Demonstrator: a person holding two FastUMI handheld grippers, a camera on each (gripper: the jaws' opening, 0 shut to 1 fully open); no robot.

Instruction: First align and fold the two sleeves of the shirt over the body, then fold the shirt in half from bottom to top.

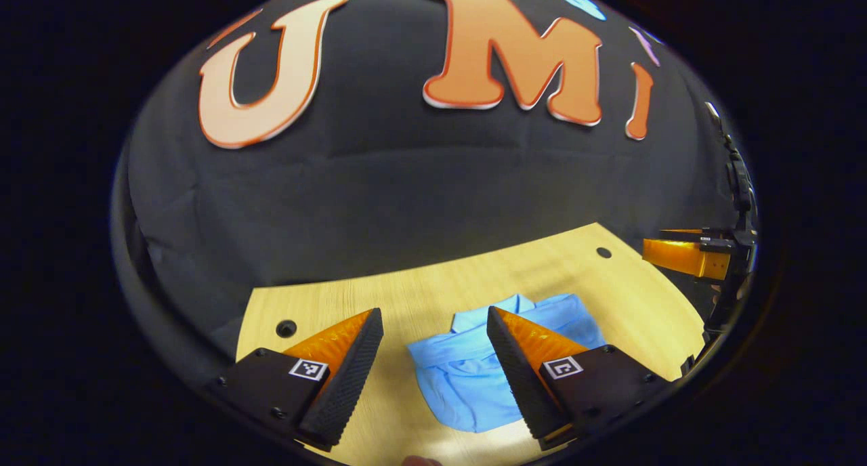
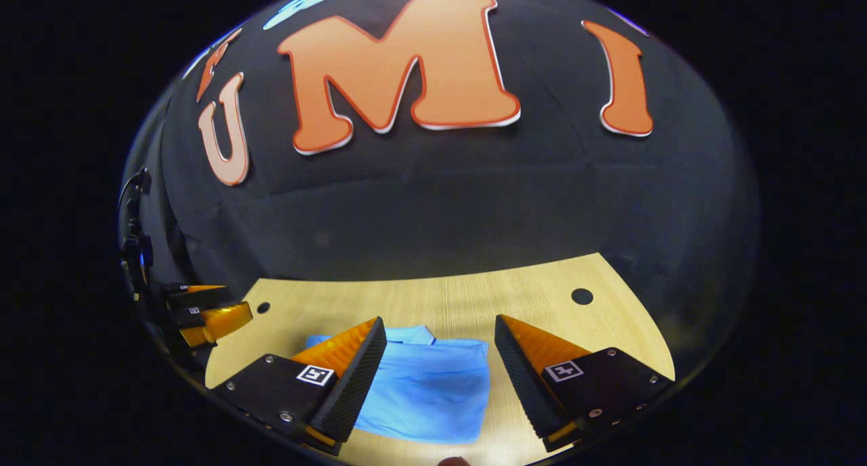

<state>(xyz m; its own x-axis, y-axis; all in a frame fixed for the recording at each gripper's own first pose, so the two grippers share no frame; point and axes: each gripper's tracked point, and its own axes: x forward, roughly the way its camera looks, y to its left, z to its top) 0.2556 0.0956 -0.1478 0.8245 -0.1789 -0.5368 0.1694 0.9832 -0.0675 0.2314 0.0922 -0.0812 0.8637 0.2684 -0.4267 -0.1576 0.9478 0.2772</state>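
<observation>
Jaws apart above folded shirt point(image 1: 467, 378)

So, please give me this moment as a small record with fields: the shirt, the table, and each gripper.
shirt: blue shirt, folded into a compact shape, lying flat, collar at the far end
table: light wood table with round holes in its top
left gripper: left gripper open, above the shirt, holding nothing
right gripper: right gripper open, above the shirt, holding nothing
</observation>
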